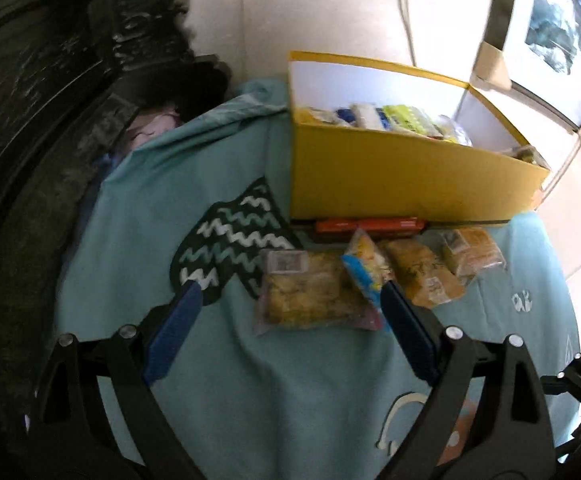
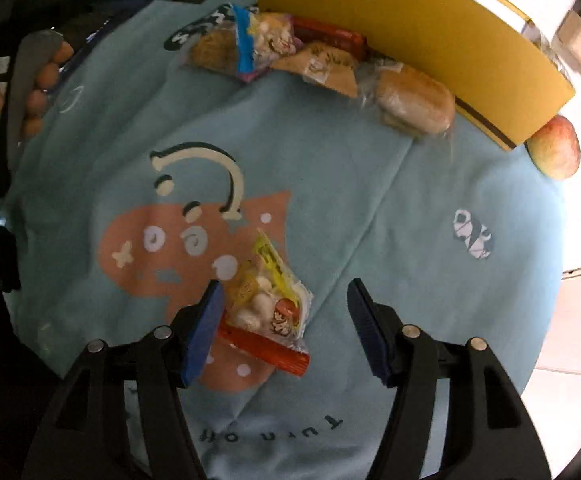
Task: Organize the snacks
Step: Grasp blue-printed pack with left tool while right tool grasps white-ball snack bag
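The right gripper (image 2: pixel 286 308) hangs with jaws spread, unclenched, around a light, crinkly candy packet (image 2: pixel 268 300) lying on the teal cloth (image 2: pixel 370 200); I'd pinch its puffy middle. The left gripper (image 1: pixel 290 304) gapes empty.

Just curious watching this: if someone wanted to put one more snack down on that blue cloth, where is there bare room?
Bare cloth lies between the snack row by the yellow box and the small candy packet, out to the apple. It is crowded along the box front, where wrapped pastries sit packed together.
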Action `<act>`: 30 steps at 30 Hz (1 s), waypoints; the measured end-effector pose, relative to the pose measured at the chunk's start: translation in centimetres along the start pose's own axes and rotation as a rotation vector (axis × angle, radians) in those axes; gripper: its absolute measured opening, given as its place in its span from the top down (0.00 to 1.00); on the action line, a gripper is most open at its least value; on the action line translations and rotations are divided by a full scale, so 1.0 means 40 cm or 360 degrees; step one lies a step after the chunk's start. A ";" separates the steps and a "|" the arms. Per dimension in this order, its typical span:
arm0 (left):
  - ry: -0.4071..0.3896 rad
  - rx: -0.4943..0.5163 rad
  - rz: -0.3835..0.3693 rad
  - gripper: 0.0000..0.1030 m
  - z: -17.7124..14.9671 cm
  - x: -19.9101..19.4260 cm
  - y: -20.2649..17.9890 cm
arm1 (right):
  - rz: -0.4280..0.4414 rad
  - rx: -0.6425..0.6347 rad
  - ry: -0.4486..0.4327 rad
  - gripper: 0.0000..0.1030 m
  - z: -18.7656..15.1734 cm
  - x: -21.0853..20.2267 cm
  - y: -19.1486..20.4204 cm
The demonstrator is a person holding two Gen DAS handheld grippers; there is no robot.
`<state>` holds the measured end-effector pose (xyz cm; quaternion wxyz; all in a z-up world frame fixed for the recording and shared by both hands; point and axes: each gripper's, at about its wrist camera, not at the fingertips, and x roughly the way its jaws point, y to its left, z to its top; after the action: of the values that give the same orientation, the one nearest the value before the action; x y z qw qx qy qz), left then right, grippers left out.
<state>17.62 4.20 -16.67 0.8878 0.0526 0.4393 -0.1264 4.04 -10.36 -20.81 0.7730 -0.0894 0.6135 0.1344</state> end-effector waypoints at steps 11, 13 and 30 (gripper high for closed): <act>0.0085 0.0145 0.0015 0.12 0.029 0.139 -0.117 | -0.0029 -0.0039 0.0071 0.53 0.007 0.057 0.018; 0.0125 0.0175 -0.0036 0.59 0.030 0.162 -0.132 | -0.0035 -0.0033 0.0063 0.56 0.005 0.051 0.012; -0.0054 -0.0195 -0.0245 0.86 -0.039 -0.033 0.034 | 0.0032 0.0232 -0.0199 0.57 0.031 -0.080 -0.112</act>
<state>16.01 6.06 -16.59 0.8843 -0.0380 0.4339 -0.1680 5.94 -14.54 -17.55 0.8130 -0.0182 0.5730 0.1024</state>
